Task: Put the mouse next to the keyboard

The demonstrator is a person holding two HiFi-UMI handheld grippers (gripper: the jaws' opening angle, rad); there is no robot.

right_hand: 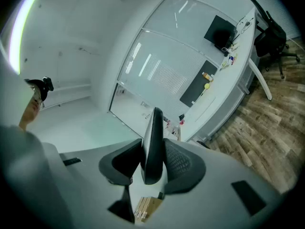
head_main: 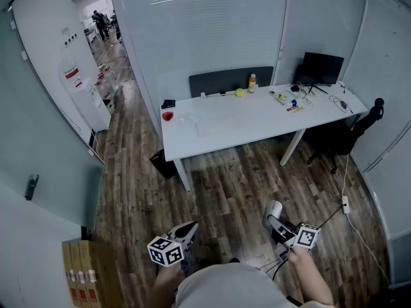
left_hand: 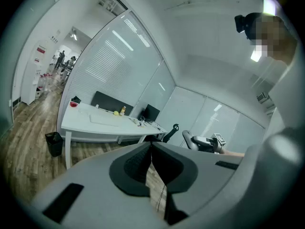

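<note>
One mouse (right_hand: pixel 155 123) sat pinched edge-on in our right gripper (right_hand: pixel 151 149), our left gripper (left_hand: pixel 151 149) pressed together empty; we feared that thin hold slipping before the desk (head_main: pixel 257 117) ahead.

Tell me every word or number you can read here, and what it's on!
None can be read.
Red labels on the cardboard boxes: too small.
Red label on the white machine: blurred.
Label of the bottle on the desk: too small.
</note>
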